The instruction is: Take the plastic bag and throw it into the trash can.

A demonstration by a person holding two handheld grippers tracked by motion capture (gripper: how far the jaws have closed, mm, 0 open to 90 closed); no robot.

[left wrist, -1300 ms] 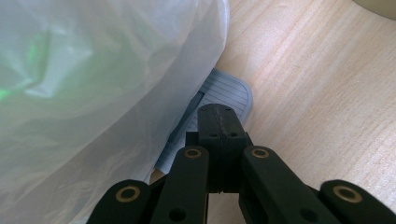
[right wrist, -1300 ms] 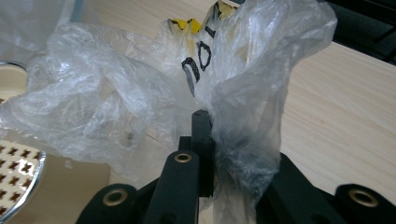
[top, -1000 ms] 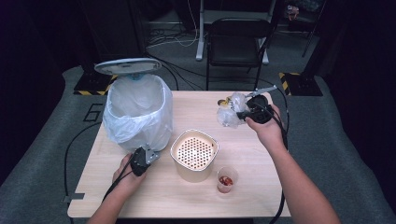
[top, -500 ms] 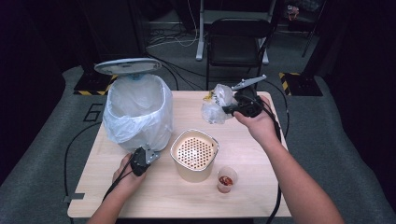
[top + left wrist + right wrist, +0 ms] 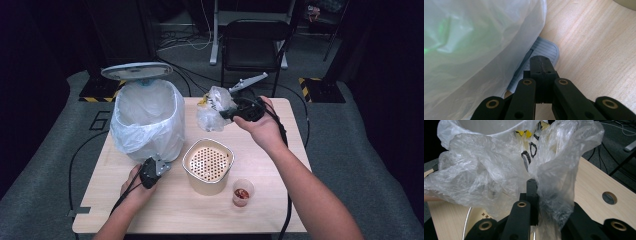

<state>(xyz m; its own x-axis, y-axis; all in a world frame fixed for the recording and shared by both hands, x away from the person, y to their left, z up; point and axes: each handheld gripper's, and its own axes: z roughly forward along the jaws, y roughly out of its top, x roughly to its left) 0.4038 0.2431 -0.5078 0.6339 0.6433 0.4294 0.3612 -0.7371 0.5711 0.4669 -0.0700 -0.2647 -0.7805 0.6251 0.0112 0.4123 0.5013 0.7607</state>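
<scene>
clear plastic wrapper (image 5: 212, 107), crinkly, light, slippery; my right tool (image 5: 226, 114) is clenched on a fold, best hold. left tool (image 5: 541, 65) clenched empty, tip on the bin pedal (image 5: 544, 47).

I see a crinkled, glossy clear plastic bag (image 5: 499, 175), a thin milky plastic bin liner (image 5: 145, 120), a matt pale wood table (image 5: 280, 200) and a ribbed grey plastic pedal (image 5: 544, 51).

Each hand-held gripper, left (image 5: 150, 172) and right (image 5: 227, 113), is black, with brass-ringed pivots on its linkage bars. A black cable trails behind each (the forearms are bare, no sleeves). A grey three-cornered plate sits atop the right one.
</scene>
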